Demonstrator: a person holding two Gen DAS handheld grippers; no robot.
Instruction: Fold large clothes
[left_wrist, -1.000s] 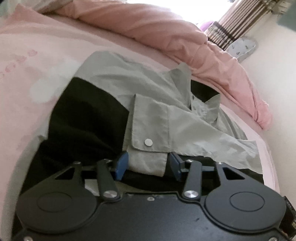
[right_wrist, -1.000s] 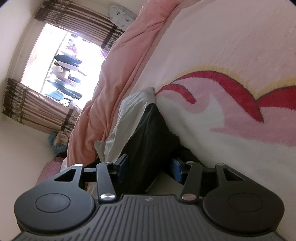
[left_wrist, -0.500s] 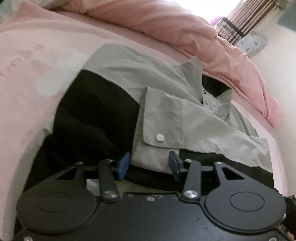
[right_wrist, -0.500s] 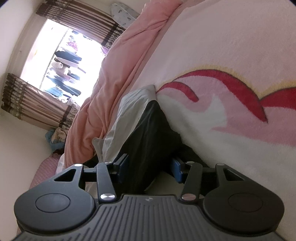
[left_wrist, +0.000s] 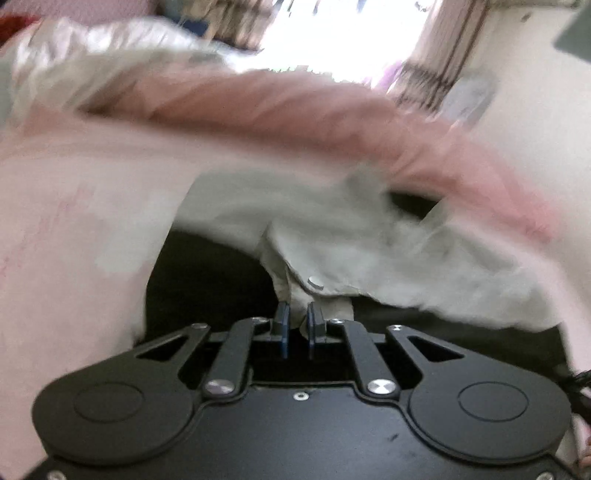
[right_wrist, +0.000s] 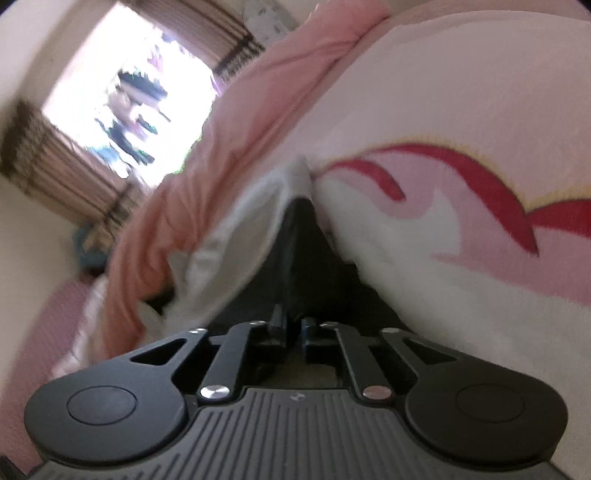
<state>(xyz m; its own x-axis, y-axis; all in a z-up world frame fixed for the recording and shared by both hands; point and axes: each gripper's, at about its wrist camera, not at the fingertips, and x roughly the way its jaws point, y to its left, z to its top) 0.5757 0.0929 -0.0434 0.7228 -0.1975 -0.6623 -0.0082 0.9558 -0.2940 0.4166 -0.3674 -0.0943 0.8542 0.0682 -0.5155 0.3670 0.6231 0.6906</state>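
A grey and black jacket (left_wrist: 369, 236) lies on a pink bed. My left gripper (left_wrist: 297, 321) is shut on its grey pocket flap, just below a silver snap button (left_wrist: 315, 282). The cloth is bunched between the blue pads. In the right wrist view the same jacket (right_wrist: 295, 258) rises as a black ridge with a grey part to its left. My right gripper (right_wrist: 293, 326) is shut on the black fabric and pulls it taut. Both views are blurred by motion.
A rumpled pink duvet (left_wrist: 295, 110) runs along the far side of the bed. A pink blanket with a red and white pattern (right_wrist: 461, 206) covers the bed. A bright window with striped curtains (right_wrist: 122, 96) and a cream wall (left_wrist: 535, 92) stand beyond.
Both grippers have closed from open onto the jacket, the left on the grey pocket flap, the right on the black fabric. Both cameras are moving and the cloth is drawn up.
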